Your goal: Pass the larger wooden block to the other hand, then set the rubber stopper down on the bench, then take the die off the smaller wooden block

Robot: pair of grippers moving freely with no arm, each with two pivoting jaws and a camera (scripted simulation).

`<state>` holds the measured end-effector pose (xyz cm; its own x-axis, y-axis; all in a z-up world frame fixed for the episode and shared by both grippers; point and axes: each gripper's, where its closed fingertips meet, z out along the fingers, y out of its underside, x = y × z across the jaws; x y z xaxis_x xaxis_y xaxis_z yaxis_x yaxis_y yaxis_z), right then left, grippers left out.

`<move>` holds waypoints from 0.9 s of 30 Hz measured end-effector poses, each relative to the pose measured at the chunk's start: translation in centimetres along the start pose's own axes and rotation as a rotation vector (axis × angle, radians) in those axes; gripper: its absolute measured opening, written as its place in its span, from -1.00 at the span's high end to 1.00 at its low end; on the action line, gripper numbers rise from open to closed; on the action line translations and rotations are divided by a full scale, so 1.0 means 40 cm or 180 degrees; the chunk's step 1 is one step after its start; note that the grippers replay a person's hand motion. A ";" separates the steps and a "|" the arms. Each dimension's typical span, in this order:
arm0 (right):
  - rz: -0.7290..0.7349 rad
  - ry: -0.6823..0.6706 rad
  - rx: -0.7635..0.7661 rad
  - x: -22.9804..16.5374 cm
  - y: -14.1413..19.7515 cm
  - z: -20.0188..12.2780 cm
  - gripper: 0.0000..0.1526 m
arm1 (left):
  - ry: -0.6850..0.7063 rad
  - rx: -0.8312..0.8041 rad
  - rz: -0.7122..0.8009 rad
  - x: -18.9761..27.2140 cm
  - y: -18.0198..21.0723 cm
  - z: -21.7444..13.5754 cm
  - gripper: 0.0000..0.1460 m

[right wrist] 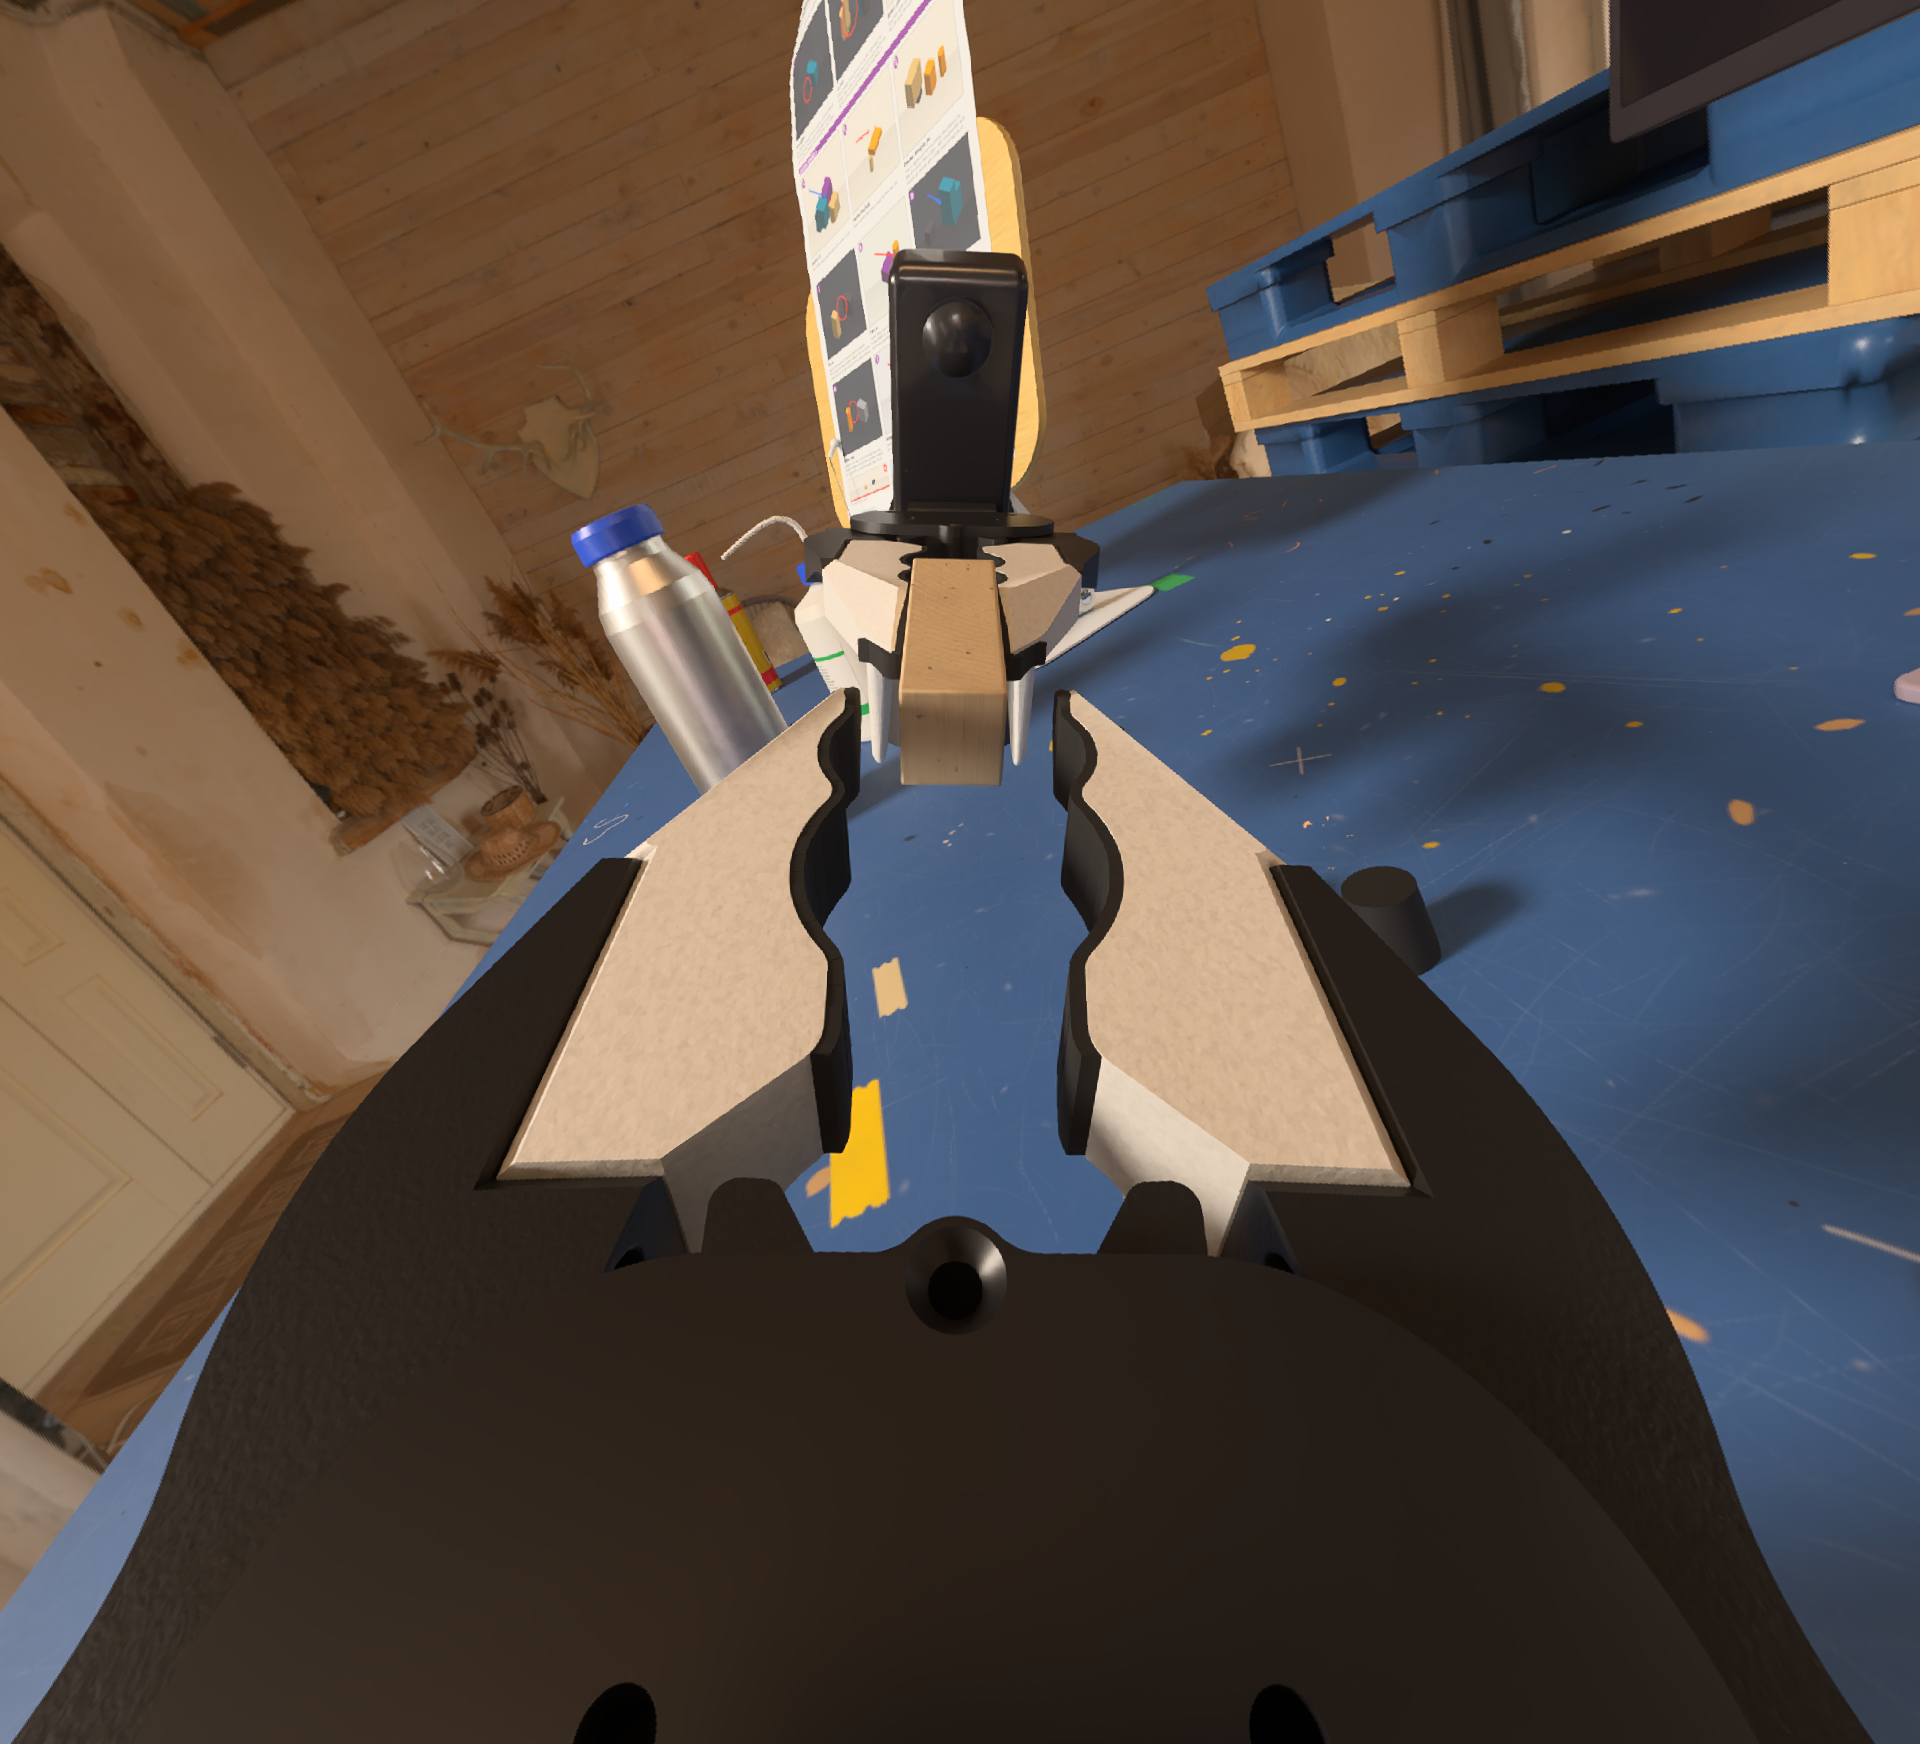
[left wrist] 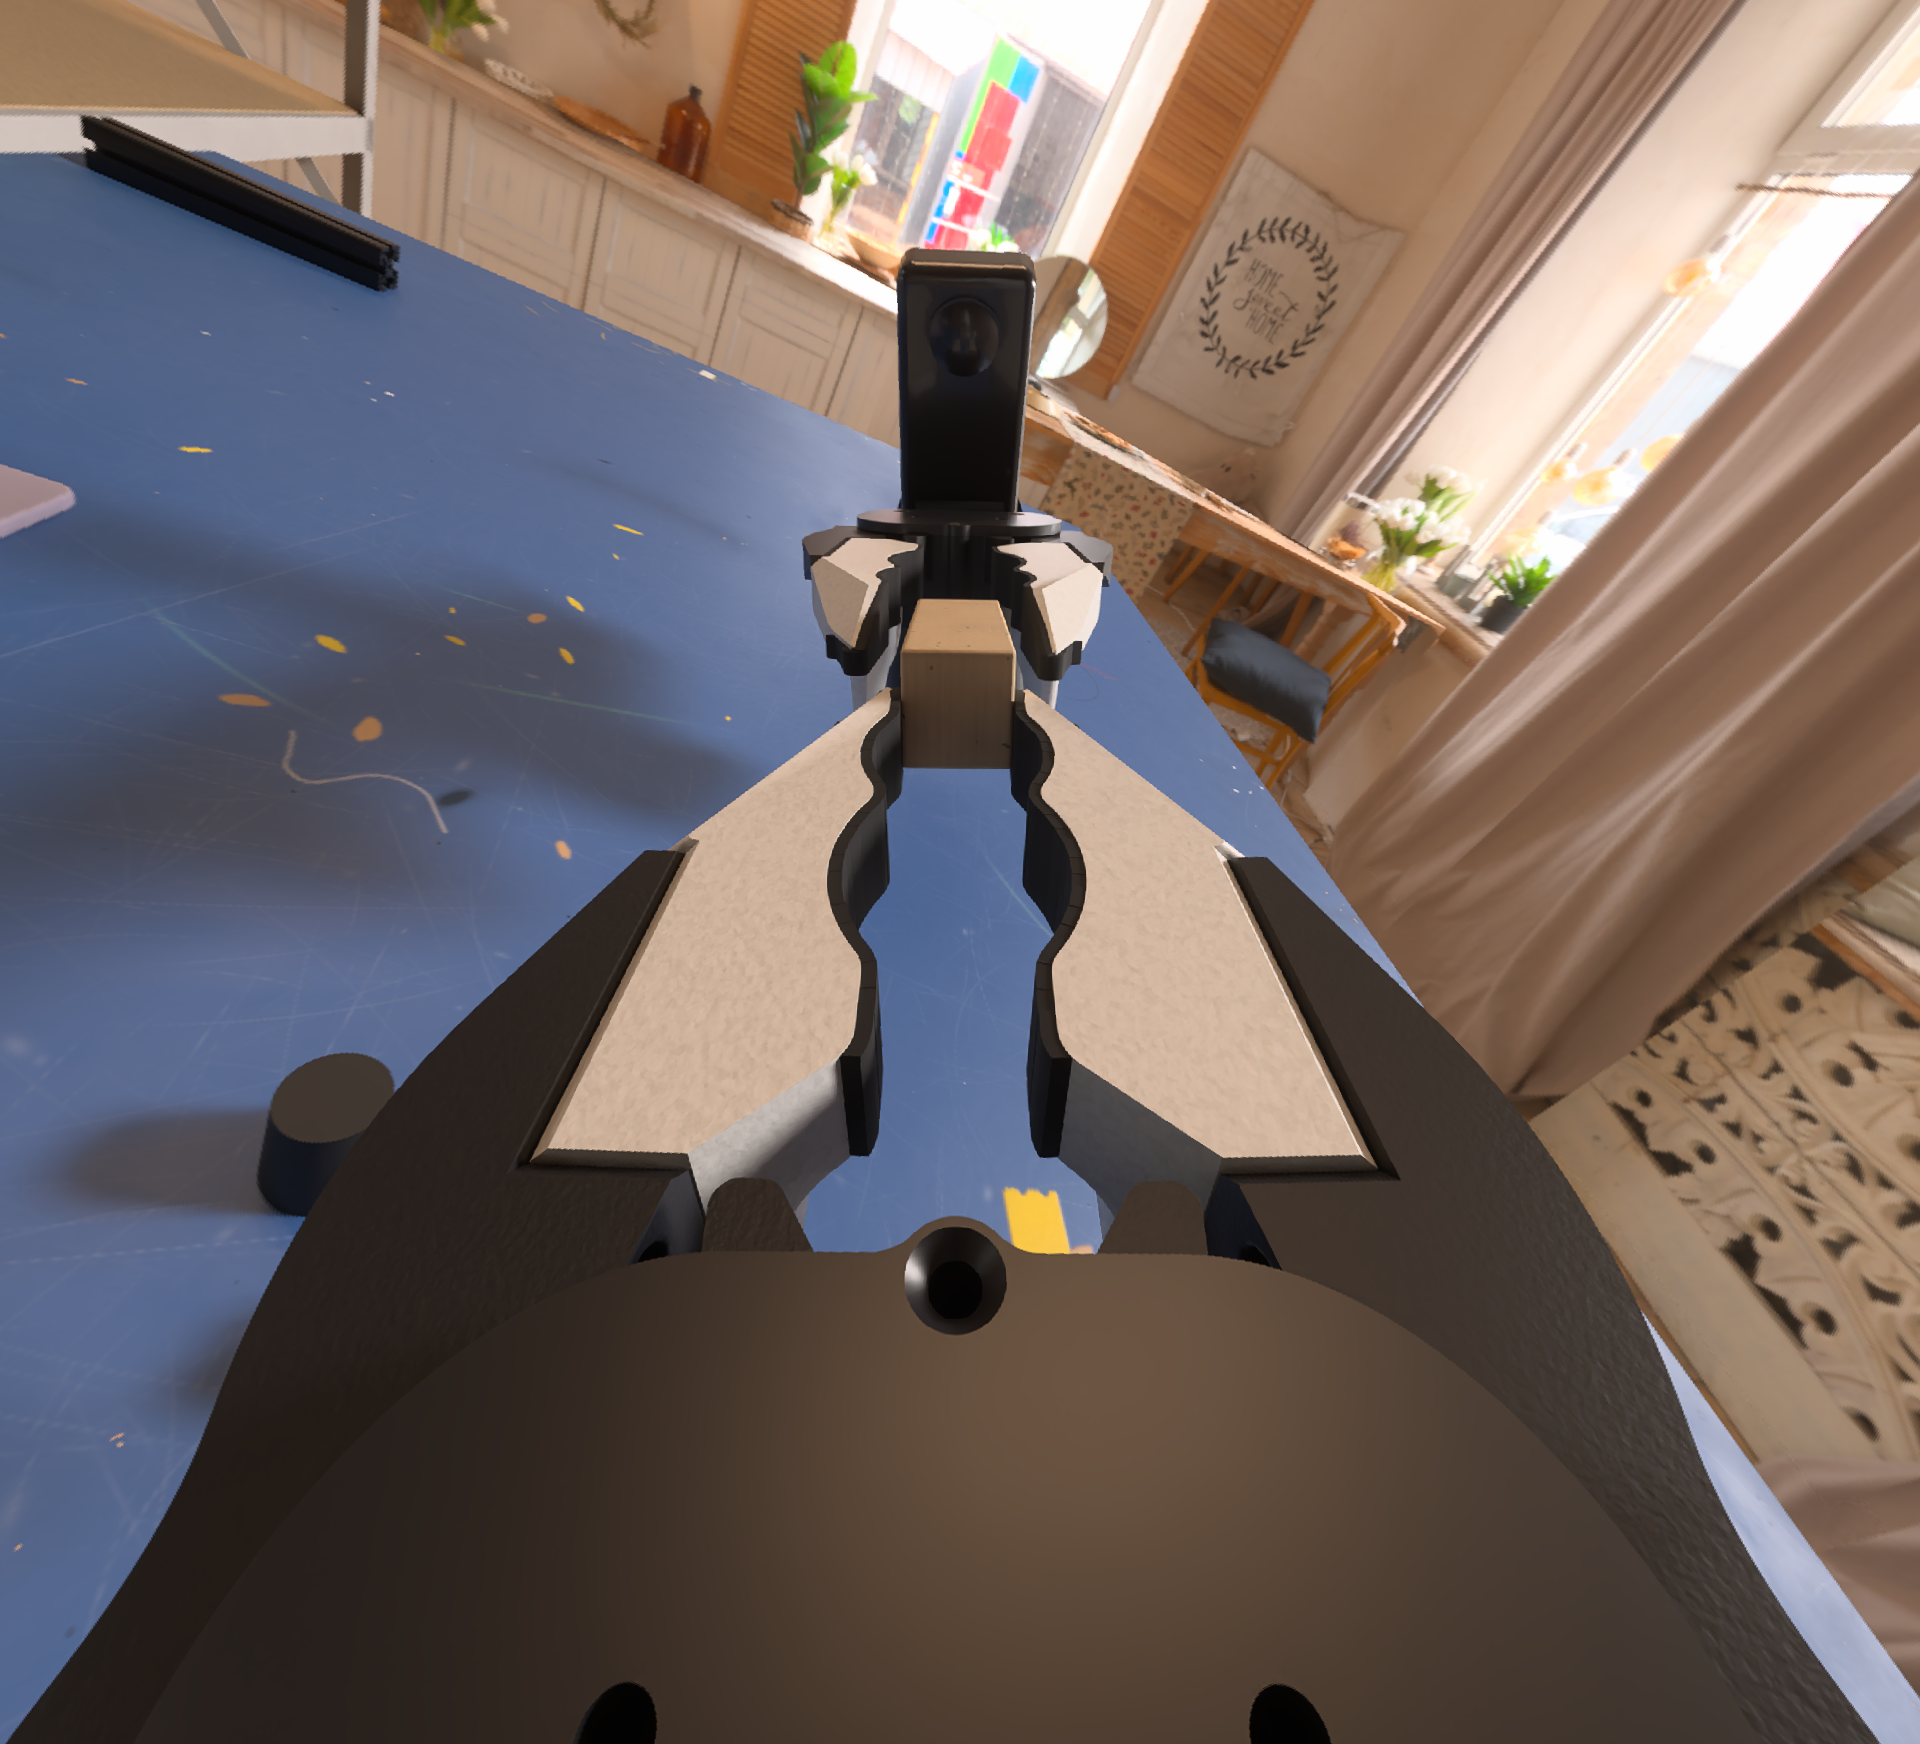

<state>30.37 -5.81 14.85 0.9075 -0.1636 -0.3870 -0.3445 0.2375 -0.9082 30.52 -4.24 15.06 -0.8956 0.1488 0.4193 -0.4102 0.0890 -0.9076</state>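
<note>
Left tongs point(left wrist: 956, 738) clamp the wooden block point(left wrist: 956, 707); right tongs point(right wrist: 956, 728) gape, so slide further on before squeezing.

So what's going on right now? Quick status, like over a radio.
Left gripper shut on block, held above bench. Right gripper open, facing block end, not touching. Stopper standing on bench. Gap between them clear.

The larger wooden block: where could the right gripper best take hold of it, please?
Its free end, approached head-on: the larger wooden block juts toward the open right gripper, flat sides outward; the left gripper clamps the far end.
</note>
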 end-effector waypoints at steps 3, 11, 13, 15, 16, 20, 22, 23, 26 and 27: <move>-0.0016 -0.0011 -0.0013 -0.002 0.003 0.002 0.61 | 0.0013 -0.0038 -0.0002 0.001 0.005 0.007 0.74; 0.0051 -0.0057 -0.0020 -0.002 0.015 0.018 0.66 | 0.0029 0.0053 -0.0035 0.002 -0.002 0.004 0.74; 0.0061 -0.0082 0.0010 -0.003 0.015 0.021 0.71 | 0.0018 0.0045 -0.0026 0.002 0.000 0.004 0.74; 0.0054 -0.0080 0.0022 -0.003 0.015 0.021 0.74 | -0.0003 0.0026 -0.0008 0.000 0.002 0.003 0.73; 0.0055 -0.0072 0.0018 -0.003 0.015 0.021 0.74 | -0.0007 0.0025 -0.0012 -0.001 0.002 0.003 0.73; 0.0022 -0.0061 -0.0058 -0.001 0.022 0.021 0.74 | -0.0020 -0.0081 0.0018 -0.002 0.011 0.002 0.74; 0.0004 -0.0051 -0.0101 0.000 0.025 0.020 0.74 | -0.0025 -0.0118 0.0024 -0.003 0.015 0.002 0.73; 0.0004 -0.0047 -0.0109 0.001 0.026 0.020 0.75 | -0.0028 -0.0121 0.0024 -0.003 0.017 0.002 0.73; -0.0004 -0.0049 -0.0166 0.001 0.033 0.018 0.74 | -0.0019 -0.0197 0.0032 -0.003 0.025 0.002 0.73; -0.0003 -0.0056 -0.0185 0.001 0.035 0.016 0.74 | -0.0027 -0.0230 0.0043 -0.003 0.027 0.003 0.73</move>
<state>30.07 -4.86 13.67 0.9117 -0.1469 -0.3836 -0.3564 0.1813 -0.9166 30.16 -4.28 14.00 -0.9025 0.1421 0.4067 -0.3849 0.1578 -0.9094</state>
